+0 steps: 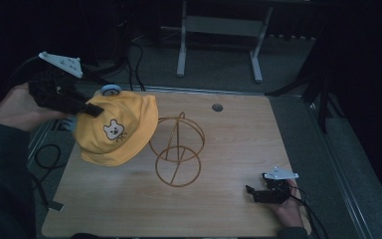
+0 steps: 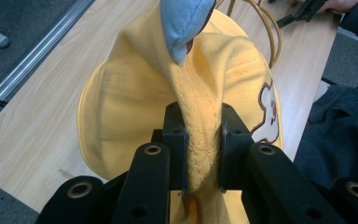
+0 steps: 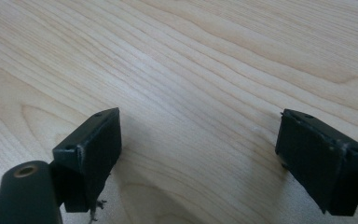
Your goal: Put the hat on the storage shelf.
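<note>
Nearest, at about four o'clock on the tabletop [image 1: 219, 209], my right gripper [image 1: 258, 193] rests with its jaws spread wide and nothing between them. Further off at ten o'clock, my left gripper [image 2: 198, 140] pinches a fold of the yellow hat [image 1: 117, 132], held just above the wood. Beyond it at centre stands the wire stand [image 1: 177, 149]. I'd judge the hat goes over it: lift higher, centre the crown, then lower squarely.
</note>
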Action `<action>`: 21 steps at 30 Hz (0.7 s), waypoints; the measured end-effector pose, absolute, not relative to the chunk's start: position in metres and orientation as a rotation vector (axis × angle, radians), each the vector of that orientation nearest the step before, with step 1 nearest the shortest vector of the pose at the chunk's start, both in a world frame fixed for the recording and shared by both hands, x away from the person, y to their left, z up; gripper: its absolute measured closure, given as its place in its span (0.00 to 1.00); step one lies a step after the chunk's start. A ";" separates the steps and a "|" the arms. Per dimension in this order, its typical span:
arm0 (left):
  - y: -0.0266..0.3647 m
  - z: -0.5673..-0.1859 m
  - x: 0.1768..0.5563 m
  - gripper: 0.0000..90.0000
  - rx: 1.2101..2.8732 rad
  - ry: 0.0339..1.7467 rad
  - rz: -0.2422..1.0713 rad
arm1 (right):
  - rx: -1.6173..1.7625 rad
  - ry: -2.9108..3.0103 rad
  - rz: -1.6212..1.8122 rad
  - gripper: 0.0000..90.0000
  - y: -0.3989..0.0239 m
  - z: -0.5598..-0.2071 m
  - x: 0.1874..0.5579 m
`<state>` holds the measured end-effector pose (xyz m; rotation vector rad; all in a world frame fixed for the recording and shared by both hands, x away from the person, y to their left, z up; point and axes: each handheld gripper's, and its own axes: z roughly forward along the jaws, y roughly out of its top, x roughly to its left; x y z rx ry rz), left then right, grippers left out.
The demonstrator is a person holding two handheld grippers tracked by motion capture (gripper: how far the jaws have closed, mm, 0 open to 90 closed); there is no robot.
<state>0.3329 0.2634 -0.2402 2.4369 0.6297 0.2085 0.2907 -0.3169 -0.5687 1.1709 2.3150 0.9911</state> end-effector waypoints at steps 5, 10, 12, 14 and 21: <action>0.256 -0.237 0.337 0.85 2.443 0.616 0.210 | 1.172 2.314 0.992 0.16 -0.317 -0.569 0.291; 0.251 -0.235 0.339 0.85 2.449 0.606 0.211 | 1.172 2.314 0.992 0.16 -0.317 -0.569 0.291; 0.249 -0.234 0.339 0.85 2.449 0.601 0.209 | 1.171 2.315 0.991 0.16 -0.317 -0.569 0.291; 0.248 -0.234 0.340 0.85 2.451 0.596 0.208 | 1.172 2.314 0.992 0.16 -0.317 -0.569 0.291; 0.243 -0.234 0.344 0.85 2.441 0.593 0.210 | 1.172 2.314 0.992 0.16 -0.317 -0.569 0.291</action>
